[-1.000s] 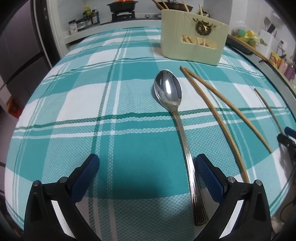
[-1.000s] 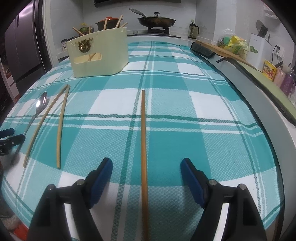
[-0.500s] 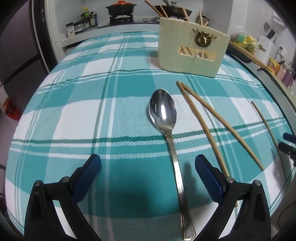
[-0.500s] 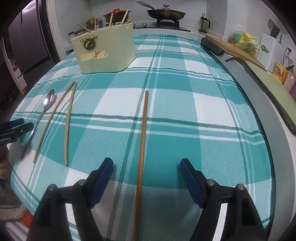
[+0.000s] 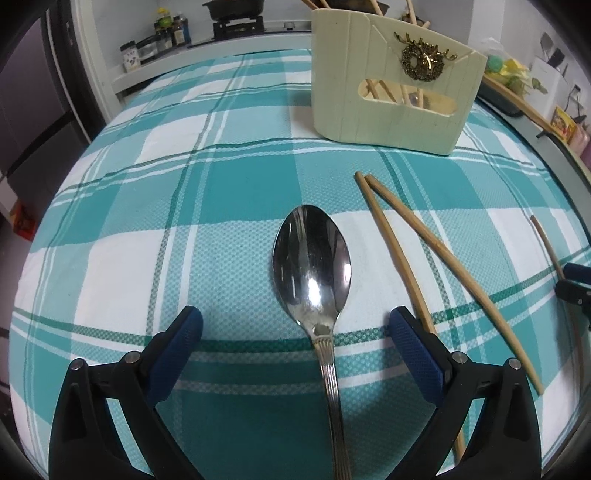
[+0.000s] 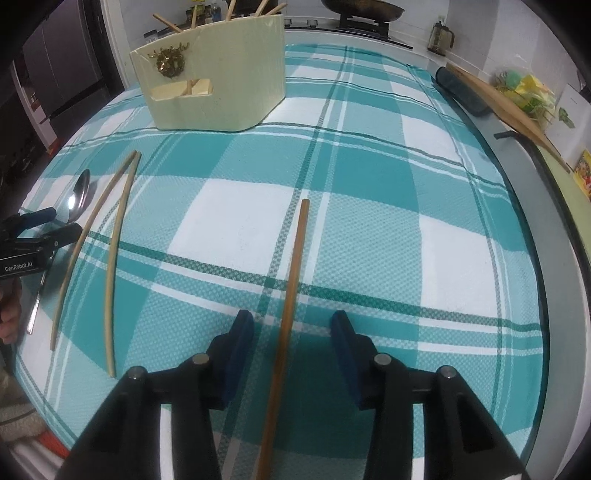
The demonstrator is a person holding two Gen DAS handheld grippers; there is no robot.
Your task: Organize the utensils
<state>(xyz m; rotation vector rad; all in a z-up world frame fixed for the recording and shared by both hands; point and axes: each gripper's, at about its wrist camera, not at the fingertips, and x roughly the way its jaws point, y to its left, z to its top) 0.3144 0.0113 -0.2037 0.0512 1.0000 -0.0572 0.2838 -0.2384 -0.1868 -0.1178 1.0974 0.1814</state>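
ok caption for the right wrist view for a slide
Open right gripper straddles a lone brown chopstick on the teal plaid tablecloth, cream utensil holder beyond.

A teal and white plaid tablecloth is covering the table across most of the frame. At the top, a dark pan is sitting on a stove, with spice jars lining the counter at upper left (labels too small to read). A wooden board is lying at the right edge.
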